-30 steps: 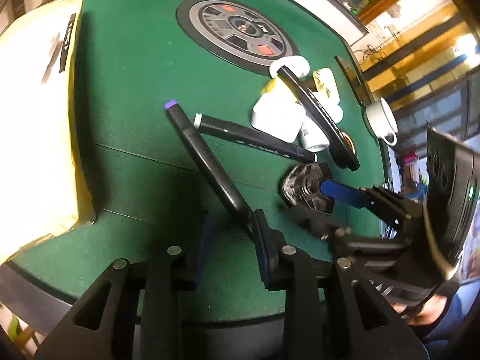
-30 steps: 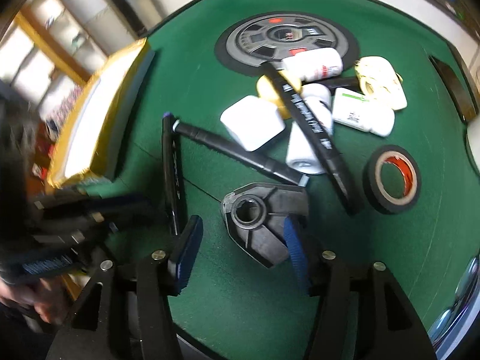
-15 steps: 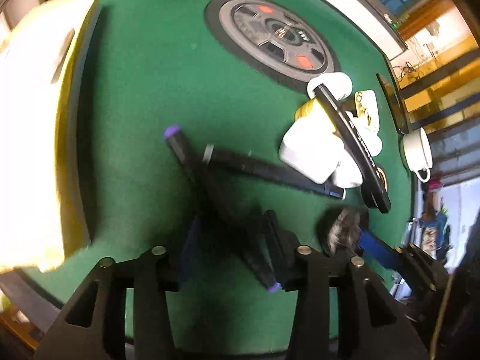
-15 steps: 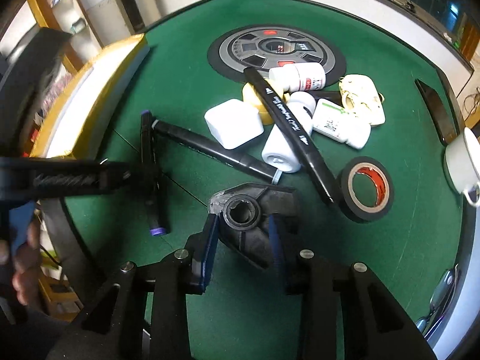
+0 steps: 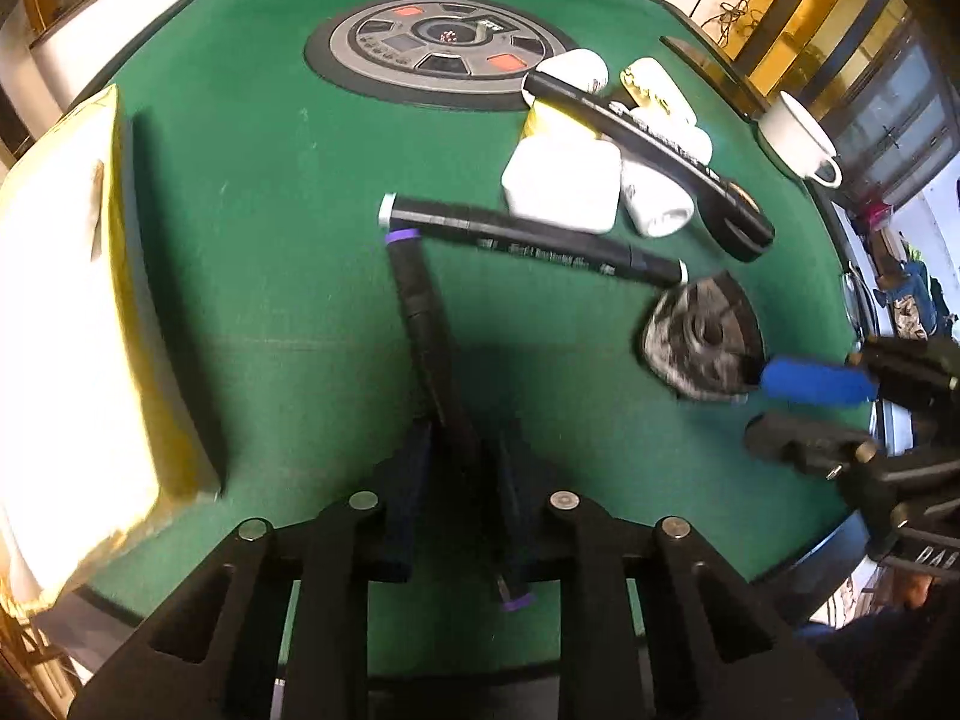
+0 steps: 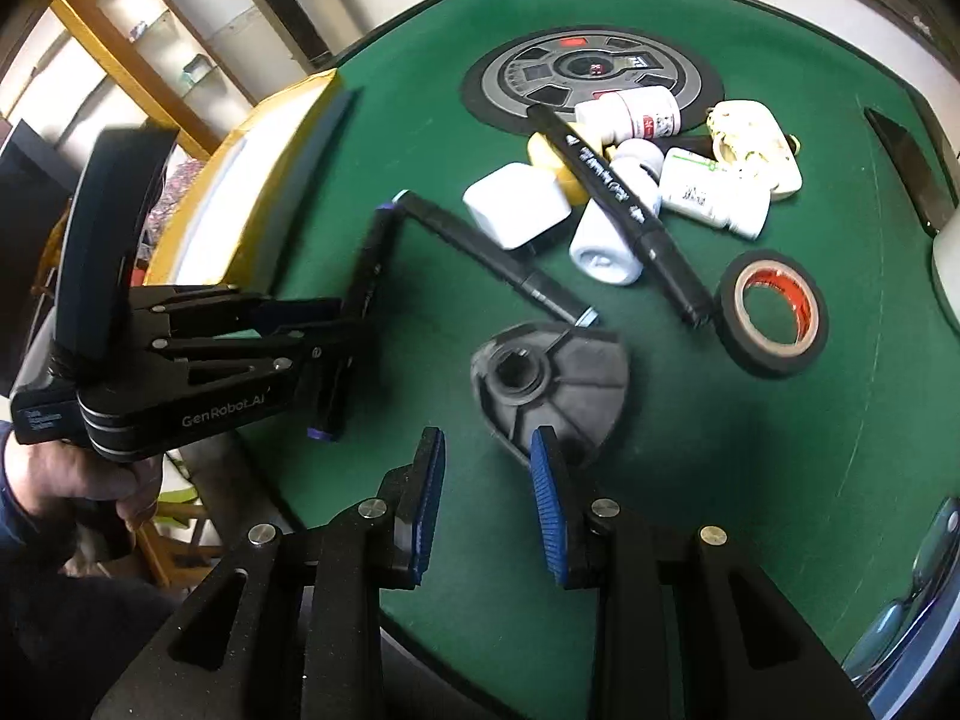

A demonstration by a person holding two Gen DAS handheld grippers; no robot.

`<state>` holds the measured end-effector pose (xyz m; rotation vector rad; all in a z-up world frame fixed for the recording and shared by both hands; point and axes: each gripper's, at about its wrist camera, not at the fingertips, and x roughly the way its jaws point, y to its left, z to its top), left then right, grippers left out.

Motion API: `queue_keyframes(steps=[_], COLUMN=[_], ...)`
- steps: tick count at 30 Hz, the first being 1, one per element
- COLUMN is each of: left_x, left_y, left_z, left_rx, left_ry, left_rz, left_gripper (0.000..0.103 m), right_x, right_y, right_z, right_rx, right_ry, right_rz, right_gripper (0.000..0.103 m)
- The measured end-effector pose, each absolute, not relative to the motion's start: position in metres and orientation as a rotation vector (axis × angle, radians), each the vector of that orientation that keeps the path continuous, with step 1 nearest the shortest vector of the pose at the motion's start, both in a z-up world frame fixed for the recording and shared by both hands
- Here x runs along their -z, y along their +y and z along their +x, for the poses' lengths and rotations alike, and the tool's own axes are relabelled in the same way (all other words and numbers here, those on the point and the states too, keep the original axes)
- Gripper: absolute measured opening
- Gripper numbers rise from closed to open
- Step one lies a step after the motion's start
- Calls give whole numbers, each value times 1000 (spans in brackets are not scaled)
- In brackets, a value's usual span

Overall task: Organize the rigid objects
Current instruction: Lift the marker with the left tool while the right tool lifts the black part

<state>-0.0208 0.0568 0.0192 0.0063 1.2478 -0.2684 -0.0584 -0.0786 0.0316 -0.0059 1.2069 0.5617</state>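
My left gripper (image 5: pixel 459 450) is shut on a black marker with purple ends (image 5: pixel 423 312); it also shows in the right wrist view (image 6: pixel 360 294). Its far tip meets a second black marker (image 5: pixel 528 237) lying on the green felt. My right gripper (image 6: pixel 487 468) is open, its right pad at the near edge of a black fan-shaped plastic part (image 6: pixel 549 375), which lies on the felt. That part also shows in the left wrist view (image 5: pixel 702 339).
A pile of white bottles (image 6: pixel 630 117), a white box (image 6: pixel 516 210), a third marker (image 6: pixel 618 192) and a tape roll (image 6: pixel 774 312) lie behind. A yellow padded envelope (image 5: pixel 66 312) lies left. A white cup (image 5: pixel 798 138) stands far right. A round grey panel (image 5: pixel 432 48) sits mid-table.
My left gripper closed on the purple-ended marker and swung it. My right gripper drew back from around the black part, which now lies just ahead of its pads.
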Motion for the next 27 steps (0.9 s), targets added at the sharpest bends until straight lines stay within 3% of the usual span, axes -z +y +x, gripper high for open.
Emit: queue_keyframes(steps=[1, 3, 5, 17, 20, 27], left_x=[-19, -19, -19, -19, -19, -26], left_y=[56, 57, 56, 55, 55, 63], left_z=[-22, -23, -20, -25, -26, -26], left_rx=[269, 273, 273, 278, 279, 308], left_ry=[1247, 1246, 1247, 1233, 1220, 1187], left_rz=[4, 7, 7, 33, 35, -45], left_gripper=[18, 17, 17, 17, 16, 14], right_x=[-34, -37, -39, -8, -3, -9], right_y=[-79, -80, -80, -56, -59, -66], right_z=[-61, -61, -56, -32, -30, -36], right_rx=[-554, -498, -457, -459, -467, -462], right_ry=[1191, 1151, 1119, 1161, 1189, 1180], right_rz=[-18, -56, -91, -231, -191, -130], right_gripper=[33, 63, 71, 71, 59, 59])
